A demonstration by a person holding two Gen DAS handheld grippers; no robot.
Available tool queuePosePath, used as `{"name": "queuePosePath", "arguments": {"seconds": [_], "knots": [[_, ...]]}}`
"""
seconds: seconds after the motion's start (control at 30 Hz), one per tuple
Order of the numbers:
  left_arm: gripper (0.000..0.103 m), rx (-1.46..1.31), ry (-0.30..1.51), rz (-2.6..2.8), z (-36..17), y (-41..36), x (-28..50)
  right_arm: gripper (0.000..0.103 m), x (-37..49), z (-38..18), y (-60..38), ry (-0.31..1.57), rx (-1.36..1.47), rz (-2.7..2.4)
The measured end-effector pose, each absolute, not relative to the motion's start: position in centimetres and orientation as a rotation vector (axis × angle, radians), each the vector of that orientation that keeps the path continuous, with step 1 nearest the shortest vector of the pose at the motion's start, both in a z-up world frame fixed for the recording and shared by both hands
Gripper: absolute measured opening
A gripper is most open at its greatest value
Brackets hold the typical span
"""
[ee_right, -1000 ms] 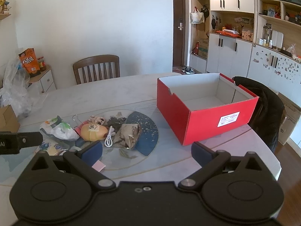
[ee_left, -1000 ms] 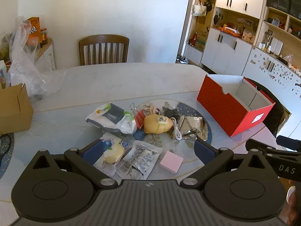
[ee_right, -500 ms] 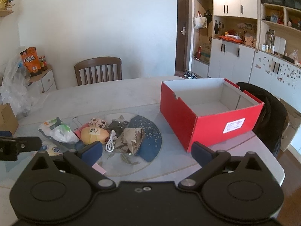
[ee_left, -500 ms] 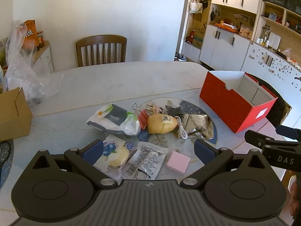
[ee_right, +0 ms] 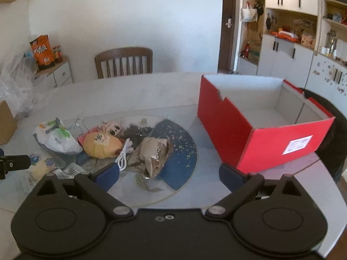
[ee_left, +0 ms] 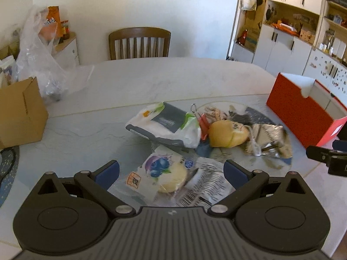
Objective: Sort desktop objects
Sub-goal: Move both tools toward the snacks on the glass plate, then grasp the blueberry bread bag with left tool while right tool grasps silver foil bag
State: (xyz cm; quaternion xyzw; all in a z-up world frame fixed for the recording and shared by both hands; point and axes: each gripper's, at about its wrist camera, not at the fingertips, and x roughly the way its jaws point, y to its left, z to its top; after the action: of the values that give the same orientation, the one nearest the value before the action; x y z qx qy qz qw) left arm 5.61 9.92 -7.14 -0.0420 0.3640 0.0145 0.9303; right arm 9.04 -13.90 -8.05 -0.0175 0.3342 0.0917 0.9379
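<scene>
My left claw (ee_left: 171,172) is spread wide and holds nothing; the blueberry snack packet (ee_left: 163,174) lies flat on the tabletop (ee_left: 151,80) right between its two blue fingertips (ee_left: 107,173), touching neither as far as I can tell. Just beyond it sit the white bag (ee_left: 167,125) and the yellow plush toy (ee_left: 226,133). My right claw (ee_right: 169,176) is equally wide and empty, with the crumpled brown wrapper (ee_right: 155,156) ahead near its left fingertip and the red box (ee_right: 260,125) open to the right.
</scene>
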Motion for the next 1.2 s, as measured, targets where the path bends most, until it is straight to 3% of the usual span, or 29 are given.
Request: {"name": "queuePosePath", "arguments": {"seconds": [0.47,0.67,0.87,0.93,1.03,1.2], "knots": [[0.102,0.026,0.797,-0.045,-10.7,10.1,8.8,0.094,14.2,-10.9,-12.7,0.766,-0.035,0.217],[0.102,0.031,0.8,-0.07,-11.4,10.1,9.0,0.084,15.5,-12.4,-11.8,0.807,-0.071,0.219],[0.095,0.033,0.814,-0.096,-11.8,9.8,9.5,0.074,15.9,-12.5,-11.7,0.814,-0.061,0.254],[0.093,0.025,0.818,-0.093,-12.0,9.9,9.6,0.066,16.1,-12.5,-11.5,0.817,-0.053,0.271],[0.085,0.007,0.822,-0.088,-12.0,10.2,9.6,0.054,16.2,-12.3,-11.3,0.819,-0.047,0.295],[0.074,-0.026,0.825,-0.091,-12.0,10.7,9.6,0.045,16.2,-11.9,-11.3,0.816,-0.042,0.301]]}}
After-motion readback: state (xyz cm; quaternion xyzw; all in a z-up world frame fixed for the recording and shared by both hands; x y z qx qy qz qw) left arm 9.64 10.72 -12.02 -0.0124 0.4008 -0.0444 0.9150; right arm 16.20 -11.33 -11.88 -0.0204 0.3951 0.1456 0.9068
